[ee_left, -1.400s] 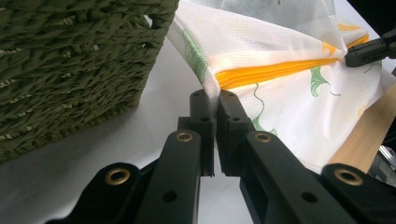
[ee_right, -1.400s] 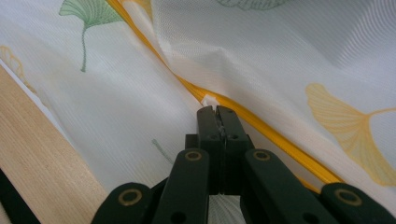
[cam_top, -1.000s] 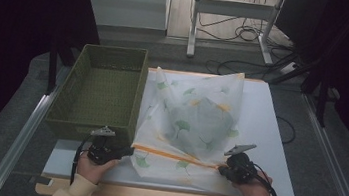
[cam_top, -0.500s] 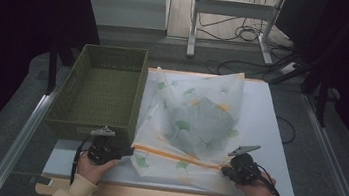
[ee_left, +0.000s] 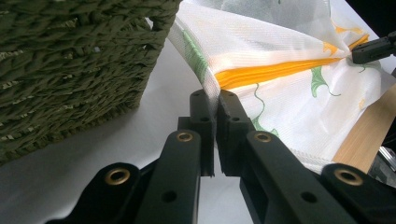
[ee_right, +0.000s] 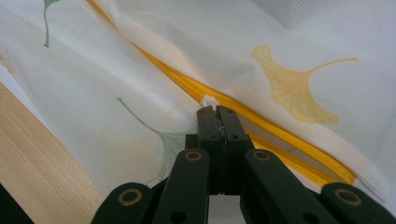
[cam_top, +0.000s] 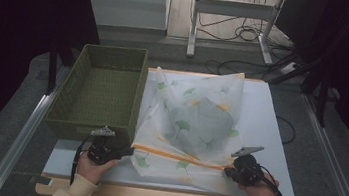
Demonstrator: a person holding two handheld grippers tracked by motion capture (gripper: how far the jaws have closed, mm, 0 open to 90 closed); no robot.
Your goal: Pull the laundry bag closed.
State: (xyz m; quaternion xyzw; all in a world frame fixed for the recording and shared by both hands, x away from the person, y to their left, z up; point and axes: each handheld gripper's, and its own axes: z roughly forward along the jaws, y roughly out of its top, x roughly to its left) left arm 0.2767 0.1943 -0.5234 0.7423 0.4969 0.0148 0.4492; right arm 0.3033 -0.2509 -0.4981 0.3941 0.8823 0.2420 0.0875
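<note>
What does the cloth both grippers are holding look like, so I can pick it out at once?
Start at the white table; a green woven basket stands on its left part. Just right of the basket lies the cloth, a thin white sheer fabric bunched up in the middle. It is printed with green and yellow ginkgo leaves, and an orange band runs between the left gripper and the right gripper.
</note>
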